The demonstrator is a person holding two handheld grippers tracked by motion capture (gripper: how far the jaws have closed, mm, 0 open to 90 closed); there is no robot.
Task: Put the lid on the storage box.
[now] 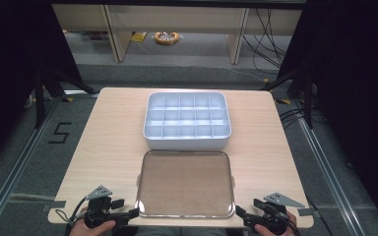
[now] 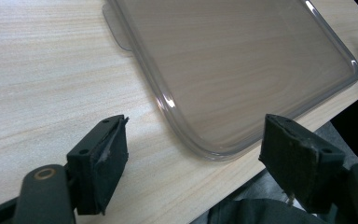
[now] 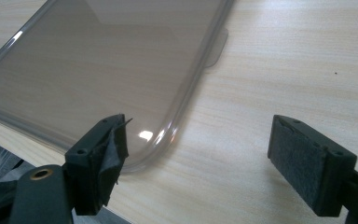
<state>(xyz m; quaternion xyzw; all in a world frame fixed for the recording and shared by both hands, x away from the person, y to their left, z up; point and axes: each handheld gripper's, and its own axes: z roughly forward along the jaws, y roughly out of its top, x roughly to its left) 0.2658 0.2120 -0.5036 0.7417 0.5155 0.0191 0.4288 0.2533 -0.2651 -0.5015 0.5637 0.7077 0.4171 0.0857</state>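
Lid (image 1: 185, 183) — clear, smoky plastic with rounded corners — lies flat on the near half of the wooden table (image 1: 108, 142), its near edge close to the table's near edge. Just behind it, toward the far side, sits a white box (image 1: 187, 121) divided into many small compartments, a narrow strip of bare wood between the two.

At the lid's near left corner is the left gripper (image 1: 134, 212), held in a hand at the table's near edge. In the left gripper view its jaws are spread wide, with the lid's rounded corner (image 2: 214, 149) lying between and just ahead of them, touched by neither. A small tab (image 2: 116, 28) sticks out from the lid's side farther along.

At the near right corner, the right gripper (image 1: 240, 212) points inward toward the lid — its jaws also spread apart. In the right gripper view the lid's corner (image 3: 156, 140) lies just ahead of one jaw, bare wood ahead of the other.
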